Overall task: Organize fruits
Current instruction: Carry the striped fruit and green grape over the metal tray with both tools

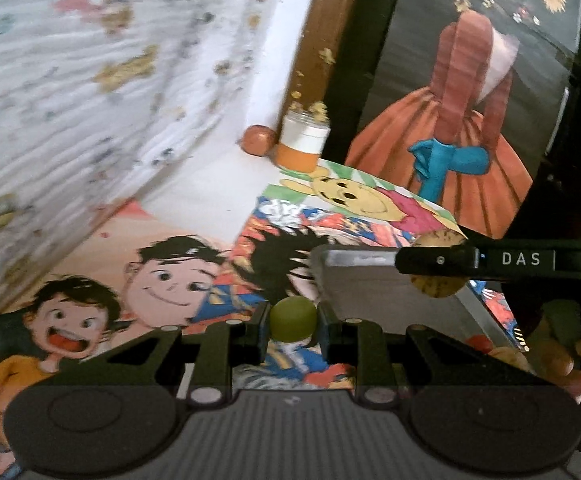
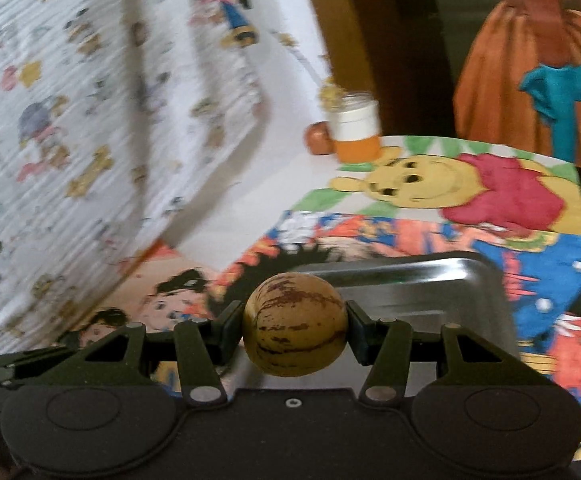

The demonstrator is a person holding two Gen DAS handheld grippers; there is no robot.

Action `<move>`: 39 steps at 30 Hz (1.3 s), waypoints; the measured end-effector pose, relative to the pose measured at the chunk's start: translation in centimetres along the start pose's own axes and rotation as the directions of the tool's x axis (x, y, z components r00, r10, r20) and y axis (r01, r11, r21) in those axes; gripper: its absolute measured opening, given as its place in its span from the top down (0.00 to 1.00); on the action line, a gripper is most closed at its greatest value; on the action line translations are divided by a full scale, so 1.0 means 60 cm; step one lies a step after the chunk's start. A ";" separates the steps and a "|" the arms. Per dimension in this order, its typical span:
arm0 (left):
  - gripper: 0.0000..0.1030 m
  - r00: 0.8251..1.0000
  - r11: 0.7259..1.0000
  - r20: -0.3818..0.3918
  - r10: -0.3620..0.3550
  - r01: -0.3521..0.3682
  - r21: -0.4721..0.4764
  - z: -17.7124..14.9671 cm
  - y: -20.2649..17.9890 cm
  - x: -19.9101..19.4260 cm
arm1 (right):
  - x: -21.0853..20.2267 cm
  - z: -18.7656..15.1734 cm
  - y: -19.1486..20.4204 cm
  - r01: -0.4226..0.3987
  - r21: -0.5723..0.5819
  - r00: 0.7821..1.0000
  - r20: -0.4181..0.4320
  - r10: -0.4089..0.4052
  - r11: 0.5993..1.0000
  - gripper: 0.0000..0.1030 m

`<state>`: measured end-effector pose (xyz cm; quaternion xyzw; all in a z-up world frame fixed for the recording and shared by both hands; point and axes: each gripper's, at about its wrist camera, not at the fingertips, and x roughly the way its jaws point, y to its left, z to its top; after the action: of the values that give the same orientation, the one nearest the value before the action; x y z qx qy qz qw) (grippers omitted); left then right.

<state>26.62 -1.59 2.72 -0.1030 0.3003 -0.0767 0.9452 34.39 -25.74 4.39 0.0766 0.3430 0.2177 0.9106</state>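
My left gripper (image 1: 293, 322) is shut on a small round green fruit (image 1: 293, 319), held above a cartoon-printed cloth. My right gripper (image 2: 295, 326) is shut on a tan round fruit with brown streaks (image 2: 295, 324); the same fruit (image 1: 436, 264) shows in the left wrist view behind the right gripper's black finger (image 1: 450, 262). A metal tray (image 2: 418, 284) lies just beyond the tan fruit, and its rim (image 1: 354, 258) sits right of the green fruit in the left wrist view. Both fruits hang above the tray's near edge.
An orange-and-white jar (image 1: 304, 140) and a small brown round object (image 1: 257, 140) stand at the far edge by a wooden post (image 1: 326, 32). A patterned white fabric (image 1: 70, 80) rises on the left. A person in an orange skirt (image 1: 450, 152) shows in a dark panel; a hand (image 1: 570, 364) is at right.
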 end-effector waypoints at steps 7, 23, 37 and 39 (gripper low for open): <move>0.74 0.999 0.998 -0.029 -0.035 0.036 0.042 0.003 -0.050 0.037 | -0.007 -0.014 -0.056 0.047 0.035 0.999 -0.011 -0.047 0.998 0.46; 0.74 0.994 0.995 -0.092 -0.051 0.058 0.080 -0.005 -0.097 0.099 | -0.001 -0.032 -0.099 0.054 0.087 0.998 -0.027 -0.052 0.995 0.46; 0.74 0.990 0.994 -0.122 -0.068 0.077 0.075 -0.011 -0.108 0.126 | 0.012 -0.040 -0.113 0.059 0.100 0.998 -0.042 -0.055 0.993 0.46; 0.74 0.990 0.994 -0.125 -0.067 0.077 0.076 -0.012 -0.109 0.127 | 0.012 -0.040 -0.112 0.059 0.099 0.998 -0.039 -0.055 0.993 0.46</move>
<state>31.83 -9.57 -0.48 -0.0708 0.3503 -0.1291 0.9250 35.59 -31.47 0.21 0.1082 0.3720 0.1756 0.9050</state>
